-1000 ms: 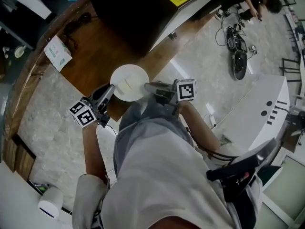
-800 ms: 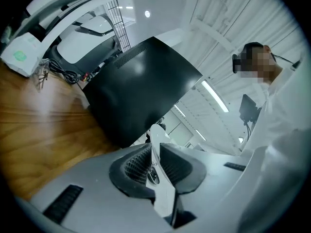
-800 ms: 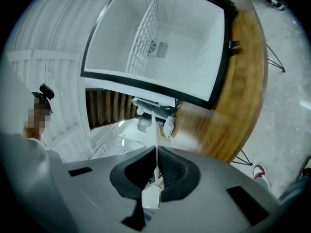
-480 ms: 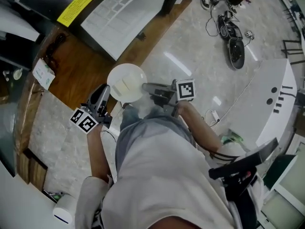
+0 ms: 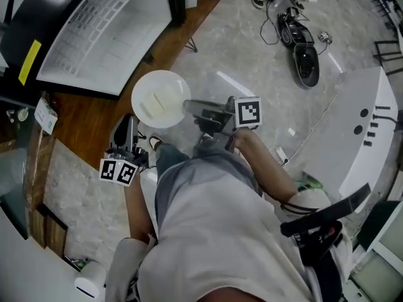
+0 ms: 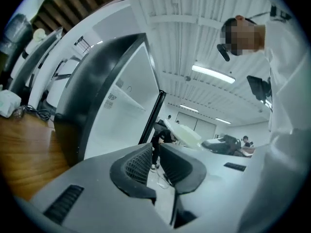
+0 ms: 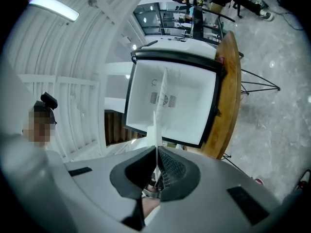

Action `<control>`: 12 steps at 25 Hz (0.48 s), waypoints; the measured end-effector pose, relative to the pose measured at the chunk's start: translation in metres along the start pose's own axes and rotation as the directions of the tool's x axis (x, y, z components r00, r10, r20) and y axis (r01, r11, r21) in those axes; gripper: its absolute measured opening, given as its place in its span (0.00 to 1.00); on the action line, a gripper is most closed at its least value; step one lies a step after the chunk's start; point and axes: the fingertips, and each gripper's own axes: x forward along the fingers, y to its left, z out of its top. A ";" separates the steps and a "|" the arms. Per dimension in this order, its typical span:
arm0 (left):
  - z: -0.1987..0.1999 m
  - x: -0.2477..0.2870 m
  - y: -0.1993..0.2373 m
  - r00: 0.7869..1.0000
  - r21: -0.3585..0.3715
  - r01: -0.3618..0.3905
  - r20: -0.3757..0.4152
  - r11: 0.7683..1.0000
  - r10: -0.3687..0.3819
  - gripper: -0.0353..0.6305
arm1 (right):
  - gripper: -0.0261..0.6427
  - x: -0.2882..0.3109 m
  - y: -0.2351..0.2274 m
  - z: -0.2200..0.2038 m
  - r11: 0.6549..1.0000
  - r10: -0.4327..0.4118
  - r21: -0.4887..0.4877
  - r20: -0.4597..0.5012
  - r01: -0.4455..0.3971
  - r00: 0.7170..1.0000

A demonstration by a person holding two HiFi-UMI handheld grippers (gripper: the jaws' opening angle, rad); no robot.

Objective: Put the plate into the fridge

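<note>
White, the plate [image 5: 160, 99] is hanging above the floor [image 5: 252, 49], near the fridge [image 5: 104, 33], whose pale inside is facing it. The right gripper [image 5: 187, 108] is holding the plate by its near rim. Only that gripper's own view is showing the jaws clamped on the thin edge, with the plate seen edge-on. The left gripper [image 5: 128, 123] is sitting beside the plate, apart from it. Its own view is showing its jaws slightly parted around nothing, a gap the head view is hiding.
</note>
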 end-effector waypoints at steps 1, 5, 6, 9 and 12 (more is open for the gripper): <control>-0.003 0.009 -0.011 1.000 0.017 -0.028 0.013 0.999 0.028 0.14 | 0.07 -0.010 0.004 0.009 1.000 0.011 -0.002 -0.003 -0.011 1.000; -0.009 0.038 -0.027 0.971 0.112 -0.235 0.060 0.965 0.230 0.14 | 0.07 -0.024 0.018 0.050 0.999 0.044 -0.004 -0.027 -0.044 0.999; -0.007 0.044 -0.026 0.959 0.156 -0.284 0.061 0.946 0.278 0.14 | 0.07 -0.018 0.020 0.062 0.999 0.039 -0.013 -0.038 -0.040 0.999; 0.010 0.064 -0.019 0.925 0.258 -0.378 0.061 0.889 0.375 0.14 | 0.08 0.012 0.021 0.097 0.999 0.018 -0.030 -0.072 -0.020 0.997; 0.018 0.065 -0.024 0.877 0.309 -0.473 0.080 0.825 0.473 0.14 | 0.08 0.027 0.028 0.110 0.999 0.035 -0.030 -0.097 -0.038 0.995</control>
